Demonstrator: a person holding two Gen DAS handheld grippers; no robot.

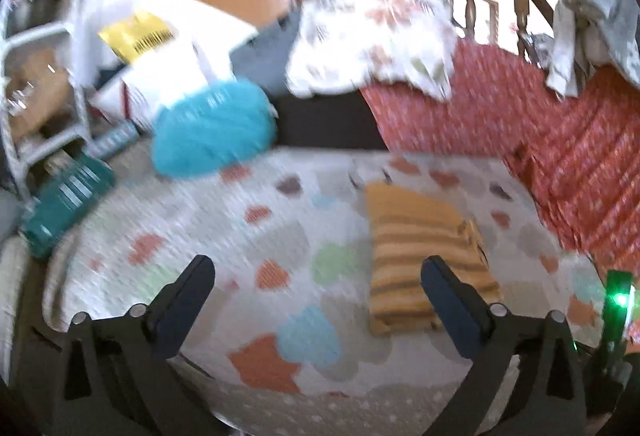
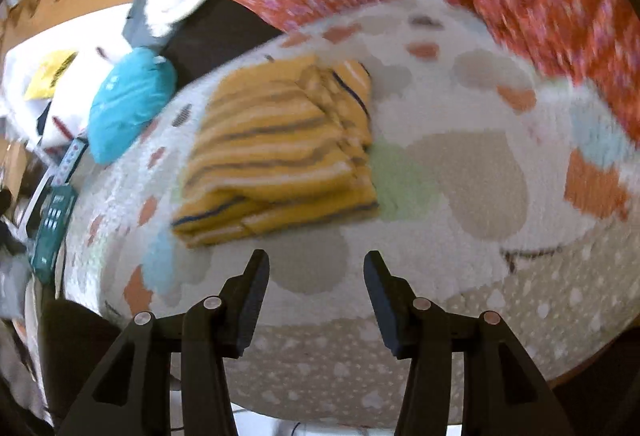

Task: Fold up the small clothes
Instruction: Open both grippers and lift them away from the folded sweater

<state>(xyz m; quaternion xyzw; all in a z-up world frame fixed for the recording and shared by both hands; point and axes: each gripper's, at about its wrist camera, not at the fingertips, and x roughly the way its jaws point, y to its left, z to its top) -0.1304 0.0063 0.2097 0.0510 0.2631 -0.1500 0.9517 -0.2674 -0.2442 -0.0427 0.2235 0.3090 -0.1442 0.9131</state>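
A small yellow garment with dark and white stripes [image 1: 420,248] lies folded into a compact rectangle on a white blanket with coloured cloud patches [image 1: 248,236]. It also shows in the right wrist view [image 2: 280,152], on the same blanket [image 2: 480,164]. My left gripper [image 1: 318,268] is open and empty, above the blanket, with its right finger [image 1: 452,300] over the garment's near edge. My right gripper [image 2: 316,264] is open and empty, just short of the garment's near edge. Both views are motion-blurred.
A teal cushion [image 1: 212,128] and white bags lie at the blanket's far left. A red patterned cloth [image 1: 560,140] covers the right side and a floral white cloth [image 1: 376,36] hangs behind. A teal box [image 1: 64,200] sits at the left edge. Wooden stair railings stand behind.
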